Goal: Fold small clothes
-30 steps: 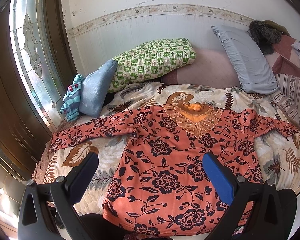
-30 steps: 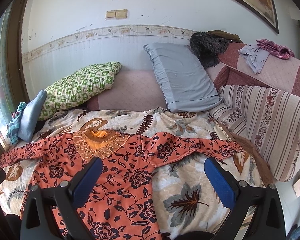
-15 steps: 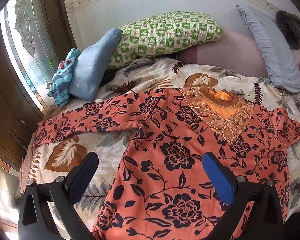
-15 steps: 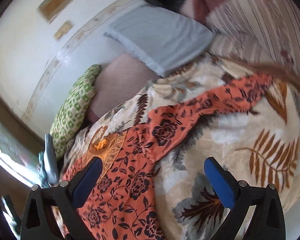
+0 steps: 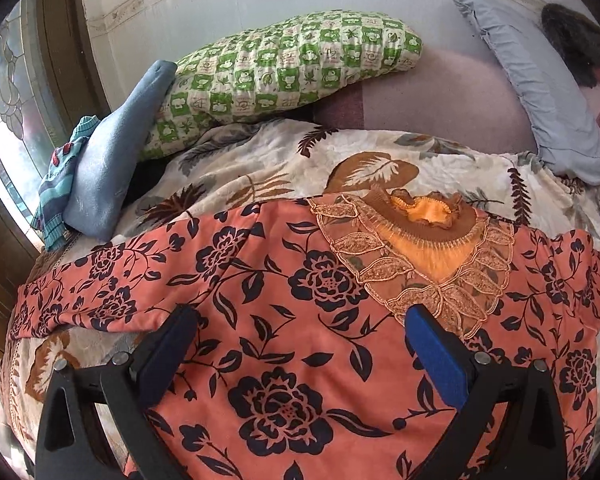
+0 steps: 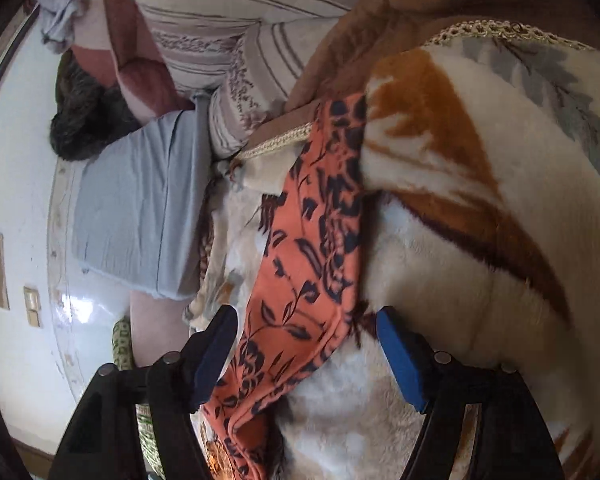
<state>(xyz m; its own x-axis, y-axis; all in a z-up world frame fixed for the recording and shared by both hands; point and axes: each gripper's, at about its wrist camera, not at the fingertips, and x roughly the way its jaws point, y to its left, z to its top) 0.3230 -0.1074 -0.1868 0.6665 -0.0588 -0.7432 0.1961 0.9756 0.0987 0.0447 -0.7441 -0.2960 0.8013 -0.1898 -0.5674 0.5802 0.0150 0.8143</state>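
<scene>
An orange blouse with dark flowers (image 5: 292, 320) and a lace collar (image 5: 420, 256) lies spread flat on a leaf-patterned blanket (image 5: 260, 168). My left gripper (image 5: 300, 344) is open, low over the blouse's chest, near the left armpit. In the right wrist view, which is rolled sideways, the blouse's right sleeve (image 6: 316, 248) runs between the fingers of my open right gripper (image 6: 306, 344), close above the blanket (image 6: 460, 280). Neither gripper holds anything.
A green checked pillow (image 5: 284, 64), a blue folded cloth (image 5: 112, 160) and a striped garment (image 5: 56, 184) lie at the back left by the window. A grey pillow (image 5: 540, 92) leans at the back right. A striped cushion (image 6: 220, 40) borders the blanket's right edge.
Both grippers have dropped closer to the blouse. The right gripper has rolled sideways and moved over the right sleeve. The left has moved forward over the chest.
</scene>
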